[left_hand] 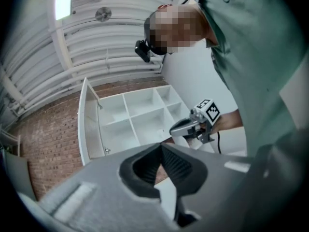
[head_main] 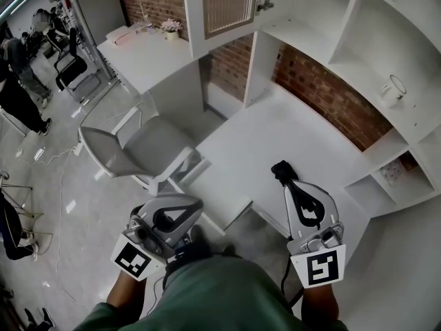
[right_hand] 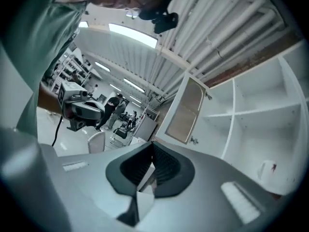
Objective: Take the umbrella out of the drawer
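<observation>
Both left tool (head_main: 180,205) and right tool (head_main: 281,171) are closed.

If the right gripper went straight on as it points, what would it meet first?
Probably the open cupboard door; nothing nearer shows ahead of the right gripper, though depth is unclear.

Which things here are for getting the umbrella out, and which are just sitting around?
For the job: left gripper and right gripper, both shut and empty; white desk; pull-out part at its front, likely the drawer. No umbrella shows.

Just sitting around: grey chair; white cup; flower pot.
</observation>
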`<state>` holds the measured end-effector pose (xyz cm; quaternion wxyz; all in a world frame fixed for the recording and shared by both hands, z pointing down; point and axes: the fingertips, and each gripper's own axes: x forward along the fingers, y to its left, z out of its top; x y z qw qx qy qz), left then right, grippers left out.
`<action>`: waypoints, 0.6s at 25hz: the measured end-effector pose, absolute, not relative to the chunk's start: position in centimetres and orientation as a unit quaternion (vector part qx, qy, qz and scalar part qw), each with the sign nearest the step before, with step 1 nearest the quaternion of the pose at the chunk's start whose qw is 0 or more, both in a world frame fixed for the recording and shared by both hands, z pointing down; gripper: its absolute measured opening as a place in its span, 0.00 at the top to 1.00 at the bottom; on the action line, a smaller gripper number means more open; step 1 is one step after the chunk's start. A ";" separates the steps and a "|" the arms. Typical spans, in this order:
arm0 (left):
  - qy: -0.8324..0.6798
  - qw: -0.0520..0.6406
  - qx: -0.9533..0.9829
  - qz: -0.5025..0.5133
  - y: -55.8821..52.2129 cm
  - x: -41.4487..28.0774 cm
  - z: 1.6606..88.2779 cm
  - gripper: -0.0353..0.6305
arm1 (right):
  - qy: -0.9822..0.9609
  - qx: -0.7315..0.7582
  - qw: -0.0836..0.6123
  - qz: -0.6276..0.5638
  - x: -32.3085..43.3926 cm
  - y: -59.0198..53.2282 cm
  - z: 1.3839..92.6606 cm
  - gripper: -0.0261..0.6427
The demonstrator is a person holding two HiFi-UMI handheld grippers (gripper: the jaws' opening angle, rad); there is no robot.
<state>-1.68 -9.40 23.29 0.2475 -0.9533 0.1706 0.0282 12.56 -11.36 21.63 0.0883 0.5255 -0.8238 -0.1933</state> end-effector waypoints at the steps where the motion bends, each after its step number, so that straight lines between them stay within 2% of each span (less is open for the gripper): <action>1: 0.169 0.260 -0.950 0.028 -9.1 -1.7 23.2 0.94 | -0.822 0.522 0.102 -0.206 12.0 -11.0 21.8 0.96; 6: 0.168 0.300 -0.939 0.018 -8.2 -1.6 23.3 0.94 | -0.816 0.489 0.151 -0.267 9.4 -9.9 22.1 0.96; 15: 0.173 0.319 -0.932 0.006 -7.5 -2.4 23.3 0.94 | -0.825 0.465 0.157 -0.279 7.1 -9.2 22.0 0.96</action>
